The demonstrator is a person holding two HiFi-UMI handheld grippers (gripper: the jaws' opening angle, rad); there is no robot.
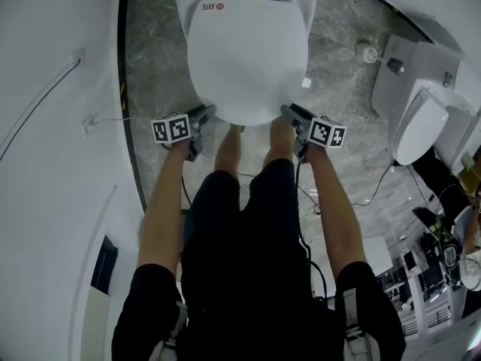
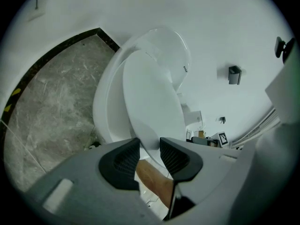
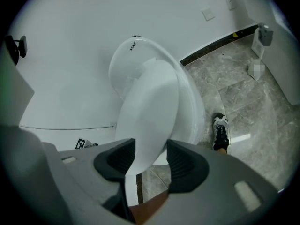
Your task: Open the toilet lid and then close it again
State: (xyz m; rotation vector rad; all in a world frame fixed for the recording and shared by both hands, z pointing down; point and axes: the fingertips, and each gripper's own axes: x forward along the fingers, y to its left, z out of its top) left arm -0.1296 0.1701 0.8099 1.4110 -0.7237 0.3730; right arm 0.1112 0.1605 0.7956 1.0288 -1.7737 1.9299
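A white toilet lid [image 1: 244, 59] lies over its bowl straight ahead of me, its front edge lifted a little off the seat [image 2: 105, 111]. My left gripper [image 1: 207, 113] is at the lid's front left edge. In the left gripper view the lid [image 2: 150, 102] runs in between the jaws of the left gripper [image 2: 150, 149], and the pads press on its rim. My right gripper [image 1: 289, 113] is at the front right edge. There the lid [image 3: 150, 111] fills the gap between the tips of the right gripper [image 3: 151, 151], with the seat [image 3: 192, 111] showing below it.
The person's bare legs [image 1: 229, 149] stand close against the bowl, one shoe [image 3: 220, 132] beside it. A second white toilet [image 1: 417, 126] stands at the right on the marble floor, with cables [image 1: 368, 198] trailing near it. A white wall [image 1: 45, 126] curves along the left.
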